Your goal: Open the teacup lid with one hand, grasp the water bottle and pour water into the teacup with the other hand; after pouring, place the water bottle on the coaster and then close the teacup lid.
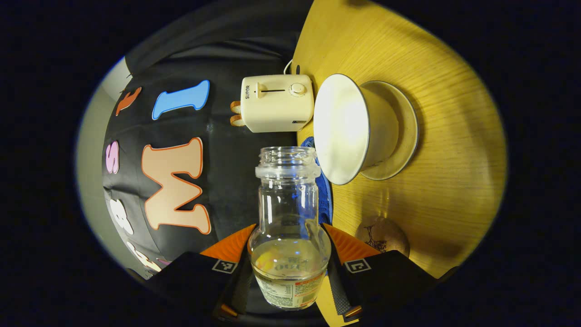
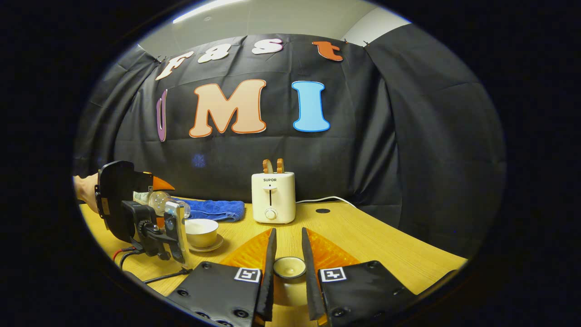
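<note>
Left gripper view looks along a tipped water bottle (image 1: 288, 227), which the left gripper (image 1: 290, 247) clamps between both fingers low on its body, the open uncapped mouth pointing toward the teacup (image 1: 358, 127). That view is rolled on its side, so the teacup, sitting on its saucer (image 1: 406, 136) on the wooden table (image 1: 454, 159), appears sideways with its white inside facing the bottle mouth. A little water lies pooled in the bottle's lower part, and I cannot see any stream leaving the mouth. A round brown coaster (image 1: 382, 235) lies on the table just beside the gripper's finger. Right gripper view shows the same scene from across the table: the bottle held roughly level above and beside the open teacup (image 2: 202, 232), a hand (image 2: 84, 190) behind it. The right gripper (image 2: 288, 268) holds the small lid (image 2: 289, 268) between its fingers, the jaws drawn narrow on its sides, though I cannot tell whether both actually press. The step in hand looks like pouring, lid off and held aside. Next, I judge, the bottle must tip a little further over the cup rim, then be righted and set squarely on the coaster before the lid goes back.
</note>
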The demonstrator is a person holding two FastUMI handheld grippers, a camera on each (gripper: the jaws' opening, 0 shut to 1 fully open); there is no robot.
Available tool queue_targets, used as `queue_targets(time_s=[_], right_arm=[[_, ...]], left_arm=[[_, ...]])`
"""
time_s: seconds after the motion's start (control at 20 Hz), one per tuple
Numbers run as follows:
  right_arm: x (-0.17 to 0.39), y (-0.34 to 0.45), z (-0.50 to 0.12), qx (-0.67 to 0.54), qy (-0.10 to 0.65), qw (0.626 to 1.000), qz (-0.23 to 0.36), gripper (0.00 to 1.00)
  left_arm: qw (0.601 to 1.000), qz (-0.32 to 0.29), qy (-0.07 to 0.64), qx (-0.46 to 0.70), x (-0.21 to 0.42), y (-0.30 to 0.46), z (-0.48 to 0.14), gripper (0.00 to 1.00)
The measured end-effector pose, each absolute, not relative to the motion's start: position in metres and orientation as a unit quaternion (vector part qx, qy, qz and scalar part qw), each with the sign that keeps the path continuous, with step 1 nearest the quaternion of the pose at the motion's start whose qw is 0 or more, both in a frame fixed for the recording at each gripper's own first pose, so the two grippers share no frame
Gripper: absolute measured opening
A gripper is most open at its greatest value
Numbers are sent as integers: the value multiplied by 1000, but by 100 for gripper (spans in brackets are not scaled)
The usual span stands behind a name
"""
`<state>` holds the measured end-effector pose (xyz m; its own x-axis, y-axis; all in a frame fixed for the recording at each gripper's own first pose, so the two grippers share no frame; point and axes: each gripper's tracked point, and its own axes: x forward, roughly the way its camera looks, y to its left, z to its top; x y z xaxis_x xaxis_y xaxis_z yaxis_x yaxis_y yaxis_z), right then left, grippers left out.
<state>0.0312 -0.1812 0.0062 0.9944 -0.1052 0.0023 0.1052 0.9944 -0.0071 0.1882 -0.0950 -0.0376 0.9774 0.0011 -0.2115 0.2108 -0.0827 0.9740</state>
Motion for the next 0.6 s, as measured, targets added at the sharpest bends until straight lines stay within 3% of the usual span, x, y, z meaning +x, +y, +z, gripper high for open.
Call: queue_targets(time_s=[0.6], right_arm=[[31,-180,6,-4,0,999,-51,33]], left_arm=[[599,-66,66,796,195,-86,-11,70]])
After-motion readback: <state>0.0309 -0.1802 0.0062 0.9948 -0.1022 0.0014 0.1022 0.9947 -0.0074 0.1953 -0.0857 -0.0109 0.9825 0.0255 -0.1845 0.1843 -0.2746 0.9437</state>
